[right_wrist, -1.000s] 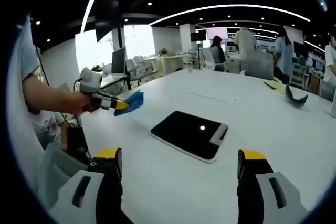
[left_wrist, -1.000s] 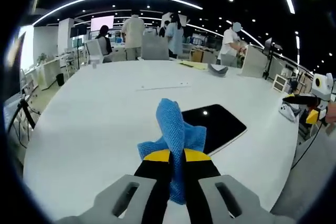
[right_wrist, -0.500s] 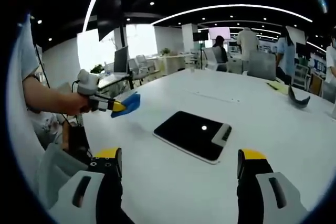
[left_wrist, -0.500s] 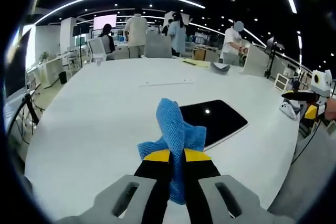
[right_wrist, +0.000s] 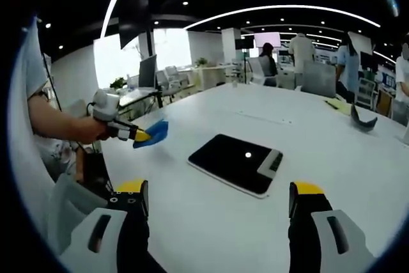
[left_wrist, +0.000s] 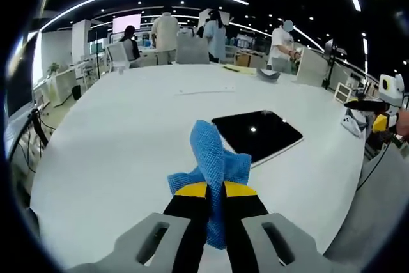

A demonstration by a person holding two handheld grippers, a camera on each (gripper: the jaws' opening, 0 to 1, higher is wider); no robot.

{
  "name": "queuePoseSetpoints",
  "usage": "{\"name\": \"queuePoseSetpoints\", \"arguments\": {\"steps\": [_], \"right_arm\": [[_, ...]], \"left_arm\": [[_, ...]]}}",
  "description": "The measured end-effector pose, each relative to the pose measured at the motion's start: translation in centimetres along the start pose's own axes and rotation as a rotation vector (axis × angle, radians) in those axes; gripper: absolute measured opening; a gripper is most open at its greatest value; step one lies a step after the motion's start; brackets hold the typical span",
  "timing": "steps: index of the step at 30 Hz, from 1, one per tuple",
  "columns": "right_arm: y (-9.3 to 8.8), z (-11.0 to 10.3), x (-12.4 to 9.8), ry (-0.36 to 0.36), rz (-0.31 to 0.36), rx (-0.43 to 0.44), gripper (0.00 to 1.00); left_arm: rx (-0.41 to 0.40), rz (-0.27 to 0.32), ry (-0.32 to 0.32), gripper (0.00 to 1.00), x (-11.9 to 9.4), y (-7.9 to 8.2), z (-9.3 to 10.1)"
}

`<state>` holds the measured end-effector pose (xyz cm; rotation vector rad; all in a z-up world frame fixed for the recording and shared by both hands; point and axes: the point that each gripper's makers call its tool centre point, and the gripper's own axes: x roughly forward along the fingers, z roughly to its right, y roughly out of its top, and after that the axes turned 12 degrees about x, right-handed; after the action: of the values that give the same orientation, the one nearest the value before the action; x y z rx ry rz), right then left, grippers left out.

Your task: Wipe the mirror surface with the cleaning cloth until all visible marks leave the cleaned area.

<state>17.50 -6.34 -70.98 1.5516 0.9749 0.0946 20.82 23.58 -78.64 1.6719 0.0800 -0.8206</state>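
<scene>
A dark rectangular mirror with a pale edge lies flat on the white table; a ceiling light reflects in it. The left gripper is shut on a blue cleaning cloth, held above the table, short of the mirror's near corner. In the right gripper view the mirror lies ahead, and the left gripper with the cloth hangs to its left over the table edge. The right gripper stands open, with nothing between its yellow-tipped fingers, nearer than the mirror.
A dark curved object and a yellow sheet lie at the table's far side. Several people stand beyond it among desks and chairs. A person's forearm holds the left gripper. The right gripper shows at the right.
The left gripper with the cloth has dropped slightly and drawn a little away from the mirror. The right gripper has held its place, still open.
</scene>
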Motion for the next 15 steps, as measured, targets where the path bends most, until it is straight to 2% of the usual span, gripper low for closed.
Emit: {"name": "queuePoseSetpoints", "arguments": {"steps": [11,15], "right_arm": [[-0.6,0.4,-0.2,-0.014,-0.022,0.000,0.90],[-0.6,0.4,-0.3,-0.015,-0.021,-0.002,0.90]], "left_arm": [[-0.005,-0.046,0.005,0.05,0.3,-2.9,0.3],[0.024,-0.045,0.005,0.05,0.3,-3.2,0.5]]}}
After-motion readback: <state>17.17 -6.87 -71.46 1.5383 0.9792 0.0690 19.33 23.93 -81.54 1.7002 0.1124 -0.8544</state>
